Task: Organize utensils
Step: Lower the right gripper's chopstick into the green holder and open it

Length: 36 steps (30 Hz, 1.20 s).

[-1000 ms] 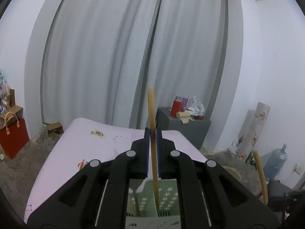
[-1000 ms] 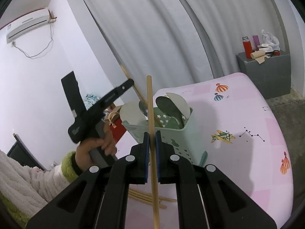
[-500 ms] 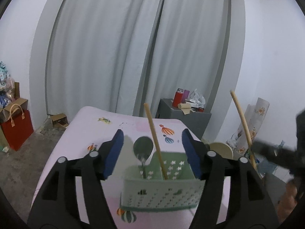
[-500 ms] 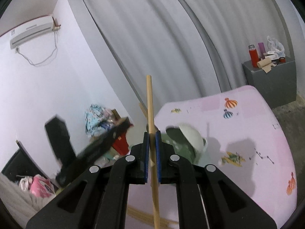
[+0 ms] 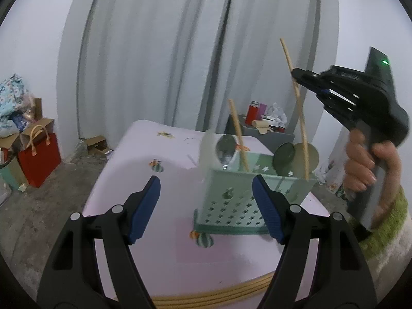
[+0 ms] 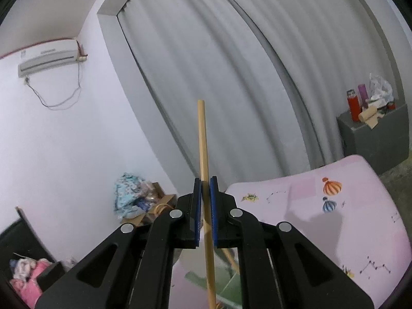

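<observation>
Chopstick [image 6: 206, 206] base cropped, caddy [image 6: 231, 291] mostly hidden

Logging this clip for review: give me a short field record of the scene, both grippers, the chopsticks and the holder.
surface: pink patterned tablecloth
holder: green perforated utensil caddy, holding a spoon
left gripper: open, jaws just opened, nothing between them
released chopstick: leaning inside the caddy
right gripper: shut on second chopstick, over the caddy
remaining: chopsticks at the near edge
</observation>
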Motion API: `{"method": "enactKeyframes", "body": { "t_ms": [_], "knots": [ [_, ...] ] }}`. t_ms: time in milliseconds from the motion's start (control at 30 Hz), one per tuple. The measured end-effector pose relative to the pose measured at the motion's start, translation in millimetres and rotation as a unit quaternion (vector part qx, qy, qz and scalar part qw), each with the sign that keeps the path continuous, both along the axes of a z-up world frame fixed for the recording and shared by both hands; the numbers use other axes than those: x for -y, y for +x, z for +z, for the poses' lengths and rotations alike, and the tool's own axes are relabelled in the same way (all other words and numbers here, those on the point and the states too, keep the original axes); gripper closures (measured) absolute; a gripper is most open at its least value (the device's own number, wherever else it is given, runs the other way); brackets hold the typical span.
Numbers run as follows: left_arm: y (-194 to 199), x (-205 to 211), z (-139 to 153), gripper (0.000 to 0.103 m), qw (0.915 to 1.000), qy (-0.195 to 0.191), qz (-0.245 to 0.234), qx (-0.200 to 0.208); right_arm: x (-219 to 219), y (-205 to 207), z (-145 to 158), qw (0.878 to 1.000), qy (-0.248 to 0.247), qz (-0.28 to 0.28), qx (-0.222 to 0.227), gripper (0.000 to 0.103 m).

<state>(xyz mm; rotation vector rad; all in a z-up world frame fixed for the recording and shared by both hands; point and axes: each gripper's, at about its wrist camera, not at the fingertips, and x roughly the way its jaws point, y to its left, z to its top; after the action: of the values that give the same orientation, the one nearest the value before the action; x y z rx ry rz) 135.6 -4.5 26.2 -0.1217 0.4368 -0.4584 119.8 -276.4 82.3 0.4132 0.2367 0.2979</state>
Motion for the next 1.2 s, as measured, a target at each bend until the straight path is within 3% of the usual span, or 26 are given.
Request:
{"method": "enactKeyframes", "body": {
  "t_ms": [267, 600, 1033, 1067, 1200],
  "knots": [
    [-1, -24, -4, 0.033, 0.9995, -0.007, 0.029, -0.005, -18, 36, -5, 0.996, -0.060, -0.061, -0.003, 0.096],
    [1, -34, -9, 0.033, 0.9992, -0.010, 0.039, -0.006, -42, 47, -26, 0.980, -0.154, -0.123, -0.013, 0.096],
    [0, -36, -11, 0.033, 0.9989, -0.016, 0.041, -0.015, -37, 24, -39, 0.977, -0.164, -0.128, -0.037, 0.095],
    [0, -36, -11, 0.033, 0.9989, -0.017, 0.041, -0.016, -36, 21, -39, 0.977, -0.164, -0.130, -0.037, 0.093],
    [0, -35, -11, 0.032, 0.9989, -0.016, 0.041, -0.018, -33, -1, -34, 0.977, -0.163, -0.137, -0.030, 0.069]
  ]
}}
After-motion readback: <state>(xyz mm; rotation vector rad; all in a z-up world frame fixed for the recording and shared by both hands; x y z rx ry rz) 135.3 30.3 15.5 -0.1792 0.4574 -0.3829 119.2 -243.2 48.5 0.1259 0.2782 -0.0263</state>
